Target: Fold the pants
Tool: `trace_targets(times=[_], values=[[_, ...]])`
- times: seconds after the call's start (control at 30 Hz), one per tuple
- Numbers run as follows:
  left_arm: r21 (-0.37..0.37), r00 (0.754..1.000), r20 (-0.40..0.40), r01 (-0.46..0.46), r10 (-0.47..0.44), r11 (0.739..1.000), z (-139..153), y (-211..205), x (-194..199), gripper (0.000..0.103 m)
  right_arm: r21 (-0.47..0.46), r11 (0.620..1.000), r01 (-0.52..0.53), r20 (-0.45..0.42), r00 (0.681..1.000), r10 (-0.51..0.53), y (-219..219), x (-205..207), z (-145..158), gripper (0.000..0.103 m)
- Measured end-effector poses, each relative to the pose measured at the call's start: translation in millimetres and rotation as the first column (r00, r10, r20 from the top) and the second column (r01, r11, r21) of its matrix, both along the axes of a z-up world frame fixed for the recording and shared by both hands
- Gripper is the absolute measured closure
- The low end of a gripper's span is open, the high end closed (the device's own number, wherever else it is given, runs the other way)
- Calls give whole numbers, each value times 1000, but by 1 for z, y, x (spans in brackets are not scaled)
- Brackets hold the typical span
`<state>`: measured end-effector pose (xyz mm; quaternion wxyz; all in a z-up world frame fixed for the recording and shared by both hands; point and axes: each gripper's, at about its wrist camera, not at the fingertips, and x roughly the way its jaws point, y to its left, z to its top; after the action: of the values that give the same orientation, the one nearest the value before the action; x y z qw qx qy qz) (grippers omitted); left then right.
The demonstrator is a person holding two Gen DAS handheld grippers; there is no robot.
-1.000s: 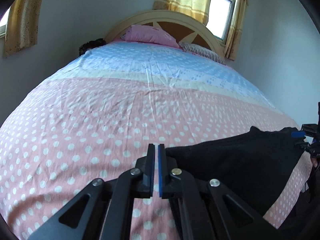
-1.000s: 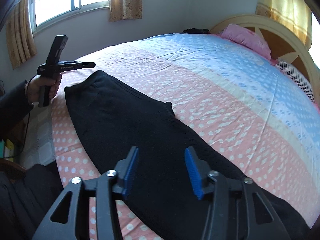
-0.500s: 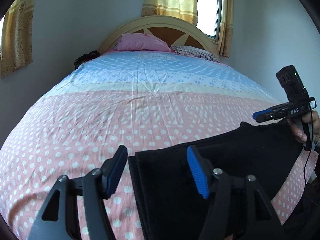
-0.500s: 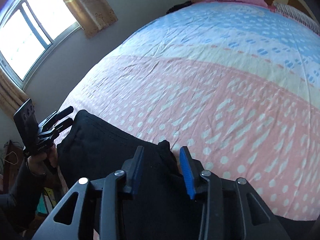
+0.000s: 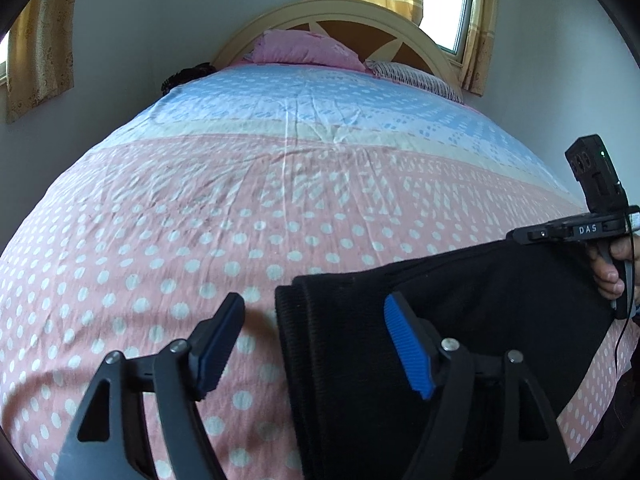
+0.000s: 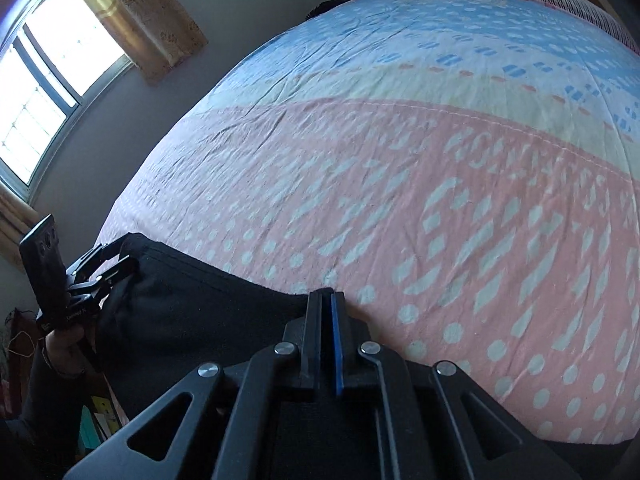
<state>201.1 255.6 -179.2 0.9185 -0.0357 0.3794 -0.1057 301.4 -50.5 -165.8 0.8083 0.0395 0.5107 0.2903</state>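
Right claw (image 6: 326,308) pinches one black pants (image 5: 460,320) edge — left claw (image 5: 316,344) opening.

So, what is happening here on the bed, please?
A person is folding black pants on a bed, with a handheld gripper in each hand. The right gripper has its jaws shut at the far edge of the pants. The left gripper is opening, its jaws either side of the ribbed end without pressing it.

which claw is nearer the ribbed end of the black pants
Left. The left claw hangs open, its jaws opening, over the ribbed end of the black fabric pants on the dotted pink bedsheet. The right claw is shut at the pants' opposite end.
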Motion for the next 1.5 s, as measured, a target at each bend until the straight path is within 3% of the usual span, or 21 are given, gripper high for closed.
trace_targets(times=[0.07, 0.13, 0.17, 0.23, 0.4, 0.53, 0.7, 0.83, 0.97, 1.07, 1.2, 1.4, 1.5], values=[[-6, 1000, -6, -4, 4, 1000, 0, 1, 0, 25, -34, 999, 0, 25, 1000, 1, -3, -6, 7, 85], [1, 1000, -7, -14, 14, 1000, 0, 2, -1, 21, -56, 998, 0, 58, 998, 3, -13, -20, 20, 54], [6, 1000, -6, -21, 22, 1000, 0, 2, -2, 19, -45, 999, -2, 78, 997, 5, -22, -29, 27, 51], [11, 999, 13, -36, 36, 999, 3, 3, -6, 19, -40, 999, 4, 108, 994, 0, -45, -48, 38, 51], [48, 987, 146, -71, 63, 996, 29, -5, -35, 19, -14, 995, 101, 160, 982, -98, -136, -104, 61, 51], [124, 978, 200, 36, -61, 992, 51, -50, -56, 19, 37, 963, 267, 184, 945, -269, -216, -141, 74, 51], [167, 939, 215, 237, -270, 957, 66, -129, -70, 19, 144, 895, 421, 100, 894, -437, -283, -181, 68, 51], [156, 892, 198, 380, -406, 912, 68, -191, -79, 24, 222, 845, 487, 10, 865, -501, -300, -200, 52, 70], [173, 840, 171, 488, -514, 855, 60, -244, -93, 25, 254, 795, 551, -57, 829, -556, -319, -203, 35, 72], [224, 819, 137, 522, -557, 823, 49, -271, -102, 26, 312, 755, 576, -124, 813, -569, -332, -203, 25, 71], [266, 788, 80, 574, -610, 775, 38, -291, -104, 32, 337, 738, 585, -153, 807, -570, -333, -198, 16, 71], [287, 762, 23, 615, -647, 734, 24, -306, -100, 39, 330, 750, 573, -154, 816, -557, -321, -190, 5, 72], [304, 757, 6, 621, -653, 722, 17, -312, -99, 41, 352, 732, 583, -152, 808, -570, -323, -188, 2, 72]])
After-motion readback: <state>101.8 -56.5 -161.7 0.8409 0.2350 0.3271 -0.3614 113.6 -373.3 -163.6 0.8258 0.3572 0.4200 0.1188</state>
